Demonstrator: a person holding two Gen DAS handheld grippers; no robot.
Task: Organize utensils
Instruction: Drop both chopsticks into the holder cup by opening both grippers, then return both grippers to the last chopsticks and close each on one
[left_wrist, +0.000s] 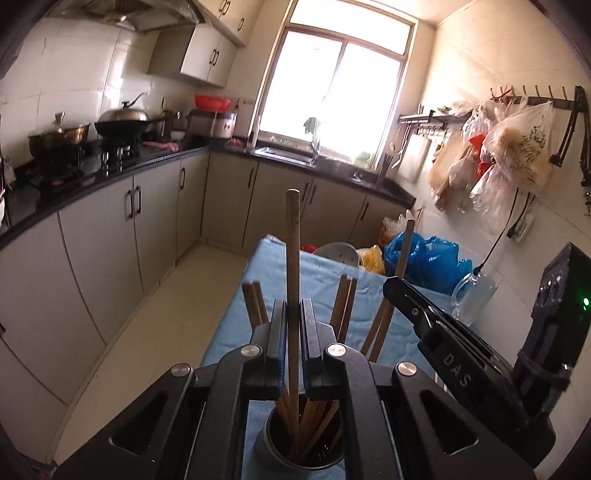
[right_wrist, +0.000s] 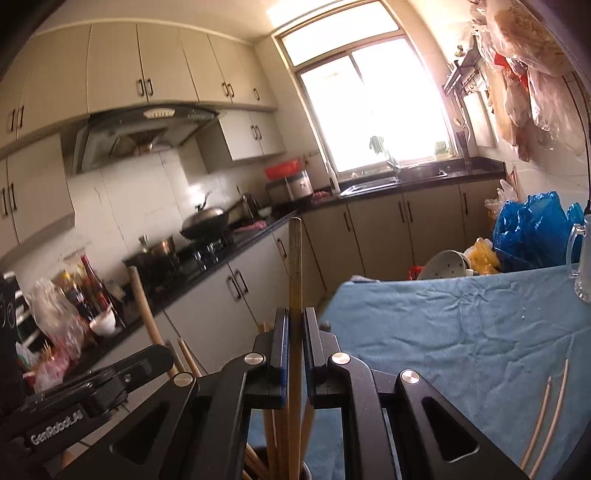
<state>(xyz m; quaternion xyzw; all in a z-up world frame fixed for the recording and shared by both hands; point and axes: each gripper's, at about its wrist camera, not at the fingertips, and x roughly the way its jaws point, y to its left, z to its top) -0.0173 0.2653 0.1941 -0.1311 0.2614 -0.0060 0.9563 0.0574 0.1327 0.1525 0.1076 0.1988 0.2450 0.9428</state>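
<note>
So on my left wrist cam, the left gripper (left_wrist: 293, 314) has its jaws pinched narrow on a single wooden chopstick (left_wrist: 293, 258) that stands nearly upright through the middle of the frame. Its lower end goes down into the metal holder (left_wrist: 275, 448) at the bottom centre, which already has a bunch of other chopsticks (left_wrist: 345, 302) fanning out of it. The holder sits on the blue cloth (left_wrist: 317, 273) covering the table. The right gripper (left_wrist: 391, 286) pokes in from the lower right of that view, and its tip sits by another chopstick that leans up toward the blue plastic bag (left_wrist: 424, 258).

Right wrist cam: same deal, the jaws of that gripper (right_wrist: 294, 332) are clamped tight on one pale chopstick (right_wrist: 295, 266) running straight up the centre of the frame, with more sticks bunched below it at the bottom edge. Two loose pale chopsticks (right_wrist: 543, 417) lie side by side on the cloth in the lower right. A glass mug (right_wrist: 581, 258) stands at the right edge. The left gripper shows in the lower left corner.
</note>
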